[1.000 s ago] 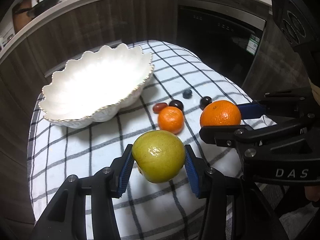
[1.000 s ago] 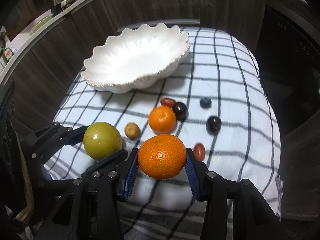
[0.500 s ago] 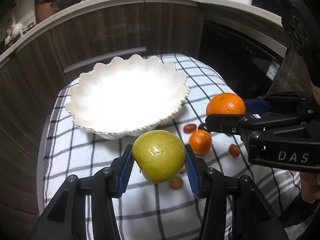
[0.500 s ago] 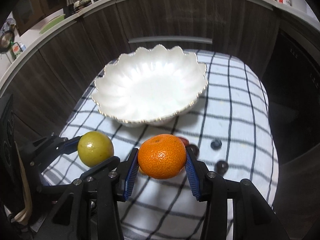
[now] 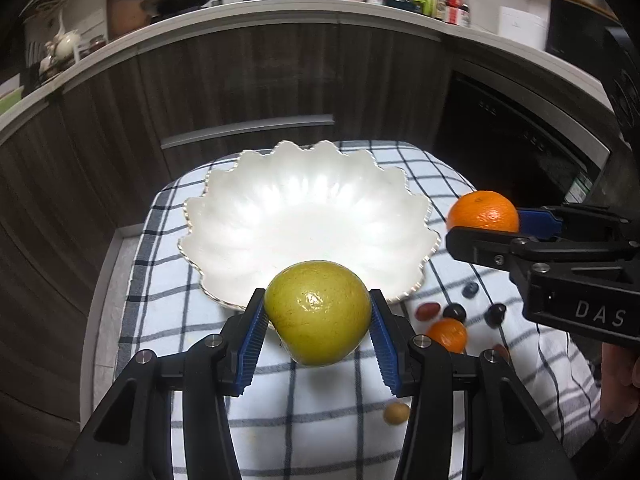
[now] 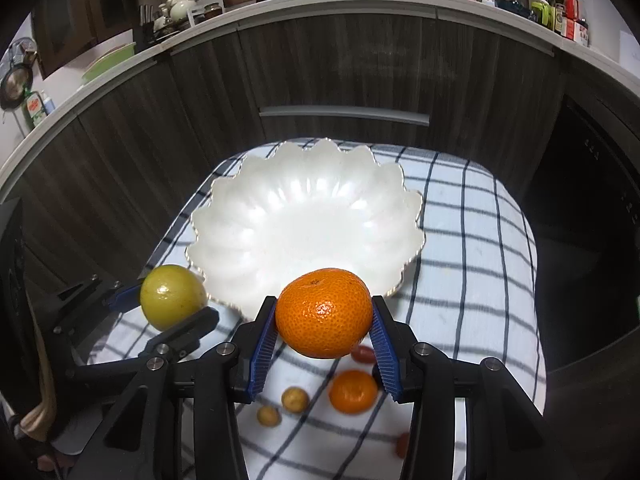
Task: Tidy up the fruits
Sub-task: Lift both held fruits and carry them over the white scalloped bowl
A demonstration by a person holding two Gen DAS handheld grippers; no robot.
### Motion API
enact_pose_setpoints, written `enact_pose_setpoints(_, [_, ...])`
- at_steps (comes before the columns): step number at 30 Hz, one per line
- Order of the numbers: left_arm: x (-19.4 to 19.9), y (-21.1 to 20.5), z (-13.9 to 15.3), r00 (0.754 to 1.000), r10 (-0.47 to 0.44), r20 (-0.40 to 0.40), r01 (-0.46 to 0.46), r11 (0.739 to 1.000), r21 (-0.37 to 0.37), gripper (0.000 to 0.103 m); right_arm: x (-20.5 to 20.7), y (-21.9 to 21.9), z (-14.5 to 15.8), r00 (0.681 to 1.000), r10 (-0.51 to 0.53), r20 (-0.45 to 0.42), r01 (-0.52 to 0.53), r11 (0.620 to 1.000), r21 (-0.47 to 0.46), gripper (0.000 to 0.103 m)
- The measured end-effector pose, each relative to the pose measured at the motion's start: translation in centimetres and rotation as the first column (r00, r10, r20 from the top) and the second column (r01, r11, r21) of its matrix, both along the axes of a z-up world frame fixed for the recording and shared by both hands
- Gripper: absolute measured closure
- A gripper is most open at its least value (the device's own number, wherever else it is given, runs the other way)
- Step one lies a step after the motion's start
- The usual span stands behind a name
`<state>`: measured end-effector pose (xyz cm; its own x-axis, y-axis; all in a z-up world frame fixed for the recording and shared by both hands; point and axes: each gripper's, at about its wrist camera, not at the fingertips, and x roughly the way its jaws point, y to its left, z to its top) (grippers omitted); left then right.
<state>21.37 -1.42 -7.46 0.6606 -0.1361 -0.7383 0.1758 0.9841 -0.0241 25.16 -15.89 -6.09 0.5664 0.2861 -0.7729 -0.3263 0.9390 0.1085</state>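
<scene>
My left gripper (image 5: 317,322) is shut on a yellow-green apple (image 5: 317,312), held in the air just before the near rim of the white scalloped bowl (image 5: 304,216). My right gripper (image 6: 324,326) is shut on a large orange (image 6: 324,312), likewise lifted at the bowl's (image 6: 304,216) near rim. Each view shows the other gripper off to the side: the orange (image 5: 483,212) at right, the apple (image 6: 173,297) at left. The bowl holds nothing. A small mandarin (image 6: 353,392), two small yellow-brown fruits (image 6: 295,399) and dark and red grapes (image 5: 454,312) lie on the checked cloth (image 6: 472,264).
The cloth-covered table stands before dark wood cabinets (image 6: 340,68) with a counter on top carrying a pan and bottles. A dark oven front (image 5: 508,152) is at the right. A person's hand (image 5: 620,376) shows at the right edge.
Both grippers have risen with their fruit and moved toward the bowl, which now sits centred right ahead of them. The loose fruits have slipped below and behind the fingers.
</scene>
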Motion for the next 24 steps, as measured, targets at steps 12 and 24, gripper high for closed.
enact_pose_setpoints(12, [3.3,2.4,0.4,0.996,0.084,0.015,-0.084,0.996,-0.015,0.054,3.7,0.9,0.6,0.999,-0.028,0.035,0.028,1.0,-0.008,0.057])
enact_pose_setpoints(24, [7.8,3.9,-1.3,0.988,0.153,-0.032,-0.155,0.986,-0.065,0.054,7.9,1.5,0.1,0.995,-0.085,0.045,0.086,0.996,-0.021,0.057])
